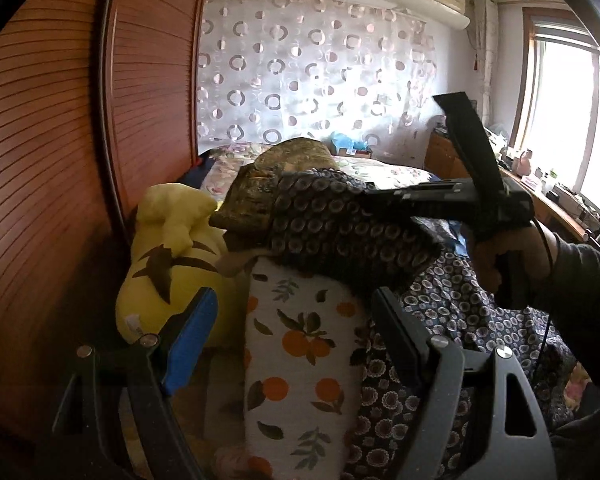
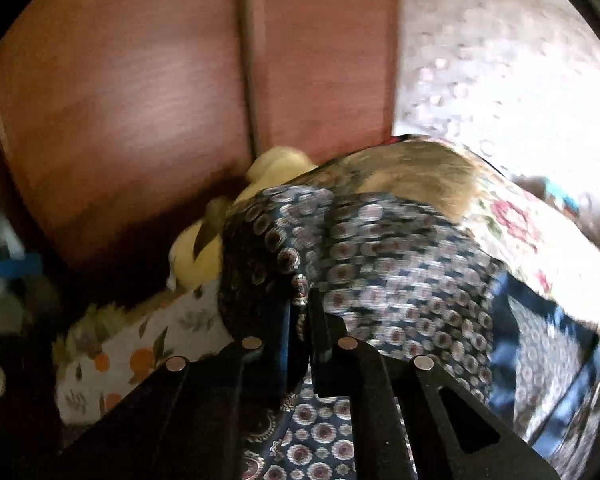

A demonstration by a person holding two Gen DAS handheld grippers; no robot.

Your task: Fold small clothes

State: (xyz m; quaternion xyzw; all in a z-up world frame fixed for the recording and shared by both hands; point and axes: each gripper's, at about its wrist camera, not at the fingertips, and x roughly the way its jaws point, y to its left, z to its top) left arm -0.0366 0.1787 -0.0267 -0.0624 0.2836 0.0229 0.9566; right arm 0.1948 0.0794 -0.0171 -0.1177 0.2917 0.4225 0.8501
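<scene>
Right gripper point(image 2: 299, 300) fingers clamped on an edge fold of the dark circle-print garment point(image 2: 380, 256), which drapes over the orange-print cushion point(image 1: 300, 344) on the bed point(image 1: 380, 170). Left gripper point(image 1: 296, 316) fingers spread wide, holding nothing, above that cushion. Yellow plush toy point(image 1: 168, 256) at 9 o'clock, wooden wardrobe point(image 1: 60, 140) behind it.

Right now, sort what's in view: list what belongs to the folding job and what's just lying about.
Job:
- dark circle-print garment, pinched at its edge
- right gripper, shut on it
- left gripper, open, holding nothing

Lying about:
- yellow plush toy
- orange-print pillow
- floral bedspread
- brown patterned cushion
</scene>
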